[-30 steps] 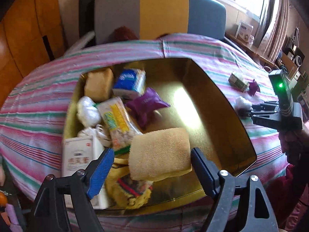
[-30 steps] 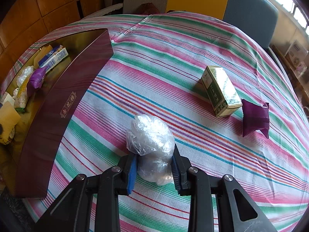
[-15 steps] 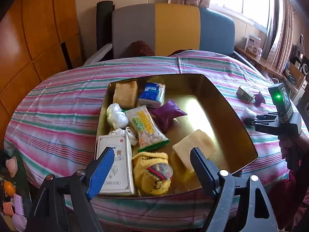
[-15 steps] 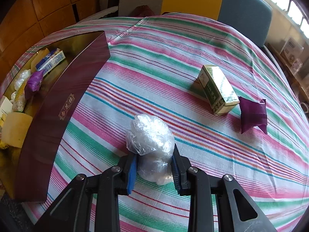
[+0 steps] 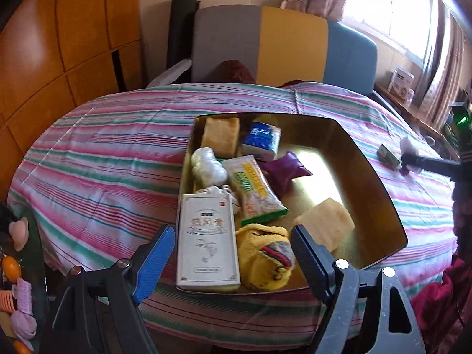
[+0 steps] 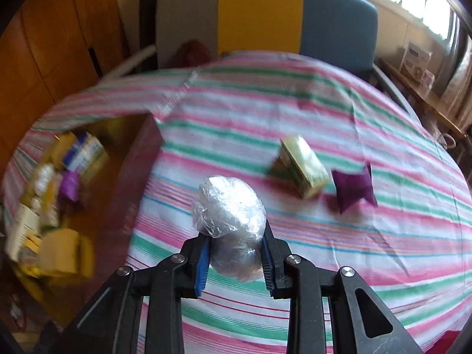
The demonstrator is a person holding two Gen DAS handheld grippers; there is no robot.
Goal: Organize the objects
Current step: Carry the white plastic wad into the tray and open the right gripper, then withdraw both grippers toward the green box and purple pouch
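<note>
Two items wait outside on the striped counter [image 6: 295,112]: a green box [image 6: 303,166] and a purple pouch [image 6: 352,188]. Most goods already sit inside the gold tray [image 5: 368,177]. Right gripper [image 6: 234,261], jaws clamped on the plastic-wrapped bundle [image 6: 231,218], lifts it clear of the cloth. Left gripper [image 5: 230,261] hangs with jaws wide, empty. Colourful chairs, wood panelling and a bright window ring the room.

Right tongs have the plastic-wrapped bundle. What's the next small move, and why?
Probably carry it left over the box wall and release. The right tongs are shut on the plastic-wrapped bundle, and the box's right half shows bare floor.
</note>
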